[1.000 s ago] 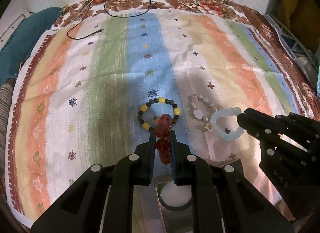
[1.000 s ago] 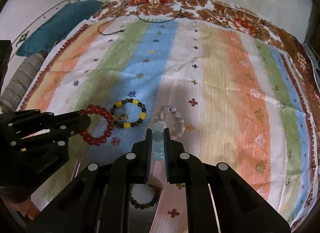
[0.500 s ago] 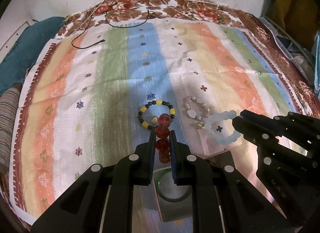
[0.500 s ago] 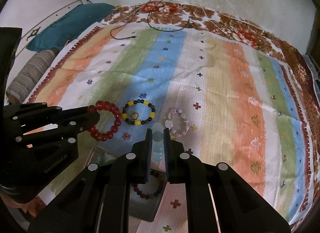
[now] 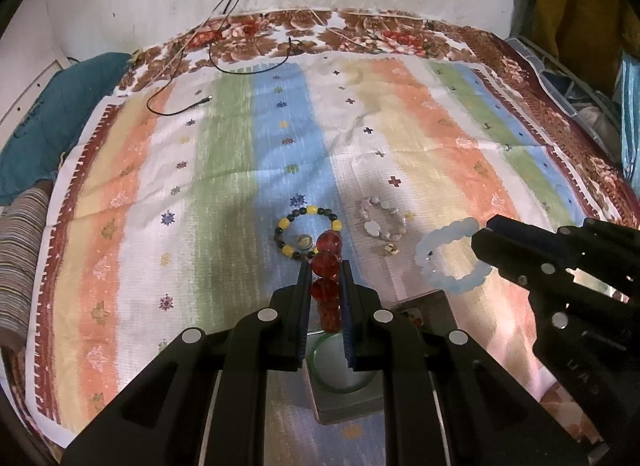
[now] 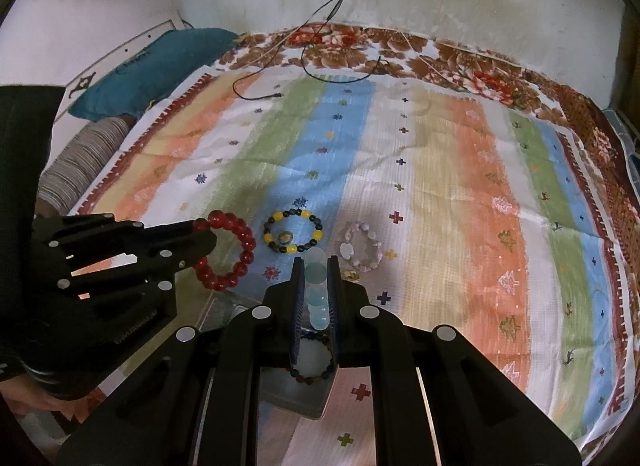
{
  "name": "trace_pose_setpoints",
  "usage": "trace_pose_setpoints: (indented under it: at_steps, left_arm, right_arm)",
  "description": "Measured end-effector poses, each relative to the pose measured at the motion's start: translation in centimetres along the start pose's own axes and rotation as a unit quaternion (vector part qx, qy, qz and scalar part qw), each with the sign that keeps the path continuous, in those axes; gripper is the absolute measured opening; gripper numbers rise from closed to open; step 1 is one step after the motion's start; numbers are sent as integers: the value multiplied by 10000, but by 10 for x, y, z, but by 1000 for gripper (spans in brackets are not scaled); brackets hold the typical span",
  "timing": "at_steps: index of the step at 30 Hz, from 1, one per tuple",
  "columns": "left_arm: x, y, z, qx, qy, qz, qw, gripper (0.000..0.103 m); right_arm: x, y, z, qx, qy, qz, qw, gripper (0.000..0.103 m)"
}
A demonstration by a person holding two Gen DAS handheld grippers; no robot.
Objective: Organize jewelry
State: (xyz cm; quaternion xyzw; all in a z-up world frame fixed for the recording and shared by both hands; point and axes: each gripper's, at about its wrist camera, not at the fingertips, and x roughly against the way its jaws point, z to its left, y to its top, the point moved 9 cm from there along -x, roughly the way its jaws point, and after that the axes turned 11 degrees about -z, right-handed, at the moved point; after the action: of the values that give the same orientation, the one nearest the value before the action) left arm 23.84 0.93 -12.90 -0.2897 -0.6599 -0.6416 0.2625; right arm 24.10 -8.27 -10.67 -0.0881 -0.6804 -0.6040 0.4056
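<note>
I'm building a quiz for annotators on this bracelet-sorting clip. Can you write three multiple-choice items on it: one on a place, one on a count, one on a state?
1. Where does the black-and-yellow beaded bracelet lie?
A. on the striped cloth
B. in the metal box
C. in a gripper

2. How many bracelets lie loose on the cloth?
A. one
B. two
C. four

3. What is the left gripper doing?
A. standing open and empty
B. shut on the red round-bead bracelet
C. shut on the pale blue bead bracelet

Key:
1 A, it rests flat on the blue stripe.
2 B, only the black-and-yellow one and the pale pink-and-white bead bracelet lie there; the others are held or boxed.
3 B, red beads sit between its fingers; the right gripper holds the blue one.
</note>
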Motion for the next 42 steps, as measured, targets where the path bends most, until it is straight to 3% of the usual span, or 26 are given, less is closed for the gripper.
trace_pose_setpoints:
  at_steps: [22, 36, 42]
  left_arm:
    - [44, -10, -13, 257, -381, -244, 9986, 13]
    - [54, -18, -15, 298, -413, -272, 9983, 13]
    - [61, -20, -14, 414, -333, -333, 9980, 18]
  right_arm:
    - [22, -24, 3, -20, 35, 8, 10000, 12]
    - [29, -40, 14, -24, 157, 126, 9998, 12]
    - [31, -41, 13, 158, -80, 140, 9997, 13]
